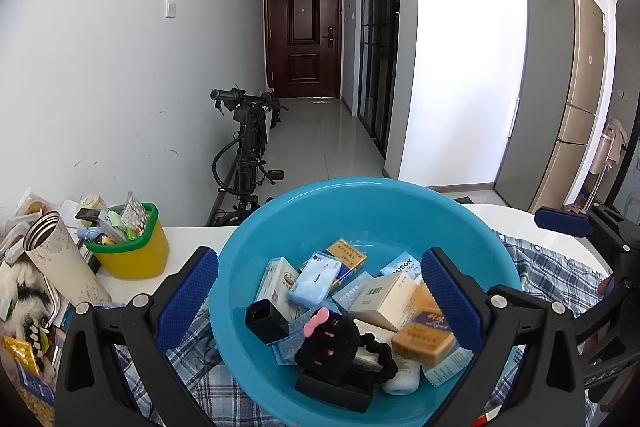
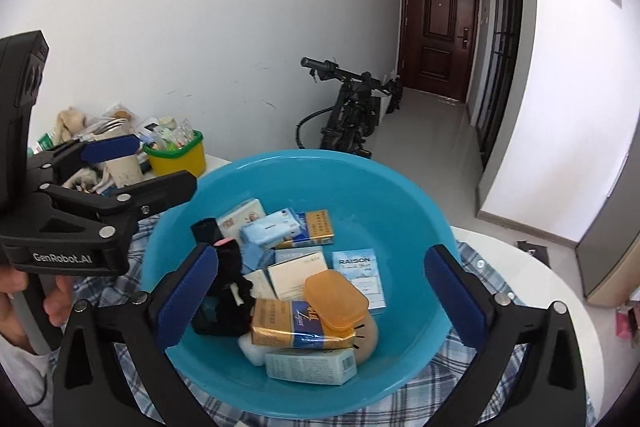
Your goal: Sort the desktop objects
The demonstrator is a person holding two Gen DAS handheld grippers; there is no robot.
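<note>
Two handheld grippers hang over a blue plastic basin [image 2: 304,171] that sits on a crumpled plaid shirt [image 2: 472,371] on a white table [image 2: 560,307]. The right gripper [image 2: 320,291] has its blue-padded fingers spread wide with nothing between them, poised above the basin's load. Directly below it an orange soap case [image 2: 335,297] lies on top of a gold-and-blue packet [image 2: 298,325], with a pale blue box [image 2: 310,367] under that and a carton lettered RAISON [image 2: 360,277] beside it.

The left gripper [image 1: 320,291] is likewise open and empty, its pads framing the near half of the basin. From its camera a black plush toy [image 1: 328,343] with a pink bow, a small black box [image 1: 266,321], a tissue pack [image 1: 314,279] and a tan block [image 1: 422,345] — the soap case seen edge-on, by the look of it — crowd the bowl.

At the table's far left a yellow tub with a green rim [image 1: 128,247] stands stuffed with small items, next to a metal-rimmed flask [image 1: 60,259]. A person's hand [image 2: 24,307] grips the left tool's handle. A black bicycle [image 1: 248,147] leans against the hallway wall beyond.
</note>
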